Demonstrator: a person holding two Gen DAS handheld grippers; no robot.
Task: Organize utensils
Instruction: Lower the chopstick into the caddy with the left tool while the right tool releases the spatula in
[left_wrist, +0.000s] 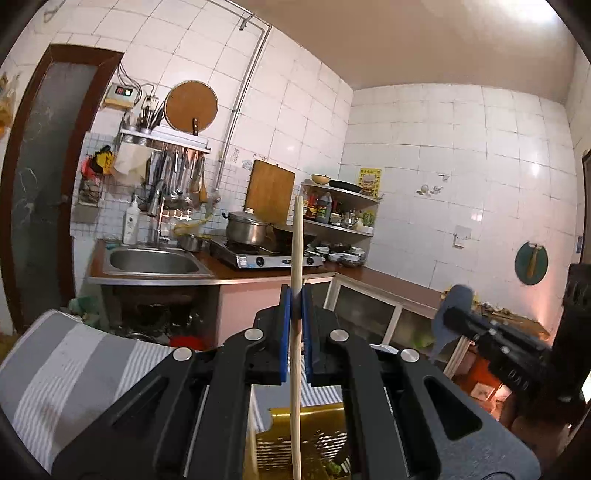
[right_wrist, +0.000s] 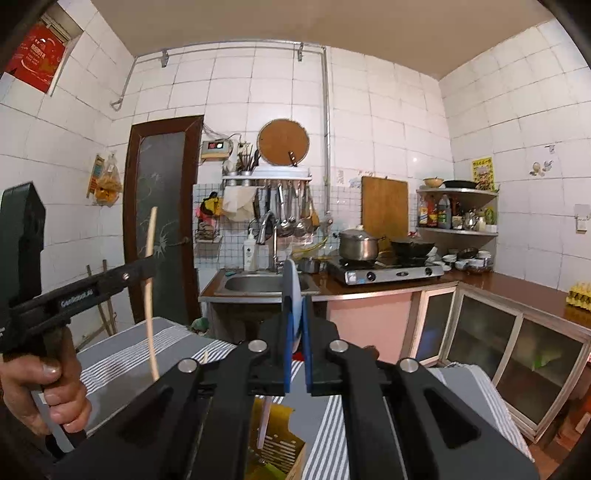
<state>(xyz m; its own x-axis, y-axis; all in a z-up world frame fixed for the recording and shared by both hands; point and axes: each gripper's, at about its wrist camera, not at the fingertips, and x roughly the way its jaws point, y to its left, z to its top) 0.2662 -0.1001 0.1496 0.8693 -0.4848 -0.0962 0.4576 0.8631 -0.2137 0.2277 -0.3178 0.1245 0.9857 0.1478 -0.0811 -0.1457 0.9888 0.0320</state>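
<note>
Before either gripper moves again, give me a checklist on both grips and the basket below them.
1. Left gripper shut on the chopstick: ok, blue pads clamp it about mid-length.
2. Chopstick upright: ok, near vertical in both views, lower end over the yellow basket.
3. Right gripper shut on the blue spoon: ok, its bowl stands up between the pads.
4. Spoon handle clear of the basket: cannot tell, the handle runs down behind the gripper body.
5. Grippers apart: ok, a gap shows between them in both views.
6. Free room in the basket: cannot tell, mostly hidden; something green lies inside.
</note>
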